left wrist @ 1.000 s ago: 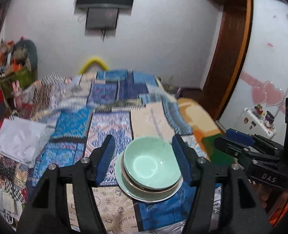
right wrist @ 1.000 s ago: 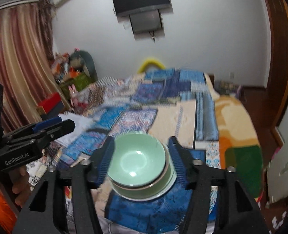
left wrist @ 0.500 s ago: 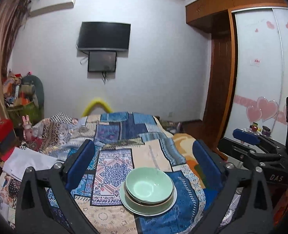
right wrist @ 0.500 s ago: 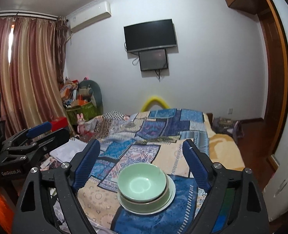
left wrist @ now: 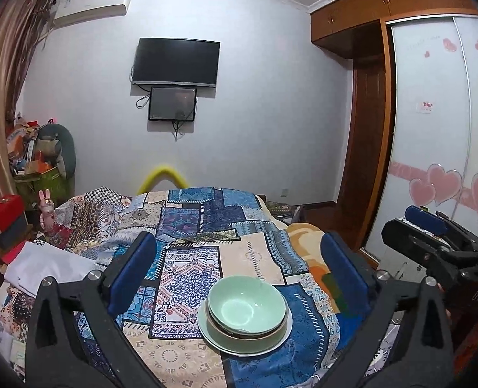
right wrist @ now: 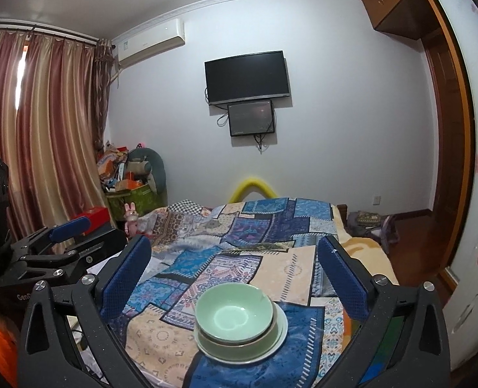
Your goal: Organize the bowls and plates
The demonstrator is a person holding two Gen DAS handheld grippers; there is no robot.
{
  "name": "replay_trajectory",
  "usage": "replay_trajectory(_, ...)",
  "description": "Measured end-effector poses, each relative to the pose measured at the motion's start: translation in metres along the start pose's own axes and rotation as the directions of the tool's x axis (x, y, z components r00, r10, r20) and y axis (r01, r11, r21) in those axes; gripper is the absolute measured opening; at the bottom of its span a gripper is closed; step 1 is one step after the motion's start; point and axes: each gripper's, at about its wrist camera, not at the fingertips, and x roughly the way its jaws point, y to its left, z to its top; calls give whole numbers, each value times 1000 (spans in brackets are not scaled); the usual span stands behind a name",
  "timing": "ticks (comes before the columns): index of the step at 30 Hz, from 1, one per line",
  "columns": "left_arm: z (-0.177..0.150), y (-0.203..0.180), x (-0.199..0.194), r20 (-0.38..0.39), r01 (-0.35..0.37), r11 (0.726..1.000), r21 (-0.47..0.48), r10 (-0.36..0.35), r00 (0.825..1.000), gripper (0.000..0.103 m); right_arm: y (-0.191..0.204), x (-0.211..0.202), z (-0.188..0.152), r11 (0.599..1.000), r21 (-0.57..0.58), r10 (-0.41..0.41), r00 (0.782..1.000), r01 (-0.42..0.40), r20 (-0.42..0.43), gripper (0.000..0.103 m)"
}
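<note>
I'm holding both the left gripper and right gripper with jaws just spread wide and empty; the bowl stack is sitting on the soft quilt, so any bump could be tipping it.

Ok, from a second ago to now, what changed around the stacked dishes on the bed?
Both claws drew back and up from the stack, so the dishes look smaller in both views. The left claw and right claw have just been opening and now stand wide, with nothing between the pads. Neither took hold of anything. The green bowl remains nested in another on the plate, in the same spot on the patchwork bedspread.
</note>
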Motion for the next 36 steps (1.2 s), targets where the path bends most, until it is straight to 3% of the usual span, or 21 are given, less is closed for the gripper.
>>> replay_trajectory(36,-4,-3,1,4,6,1000,19,-6,1000,103,-1,0,-1,1000,17,10,1000,-10,-13,103)
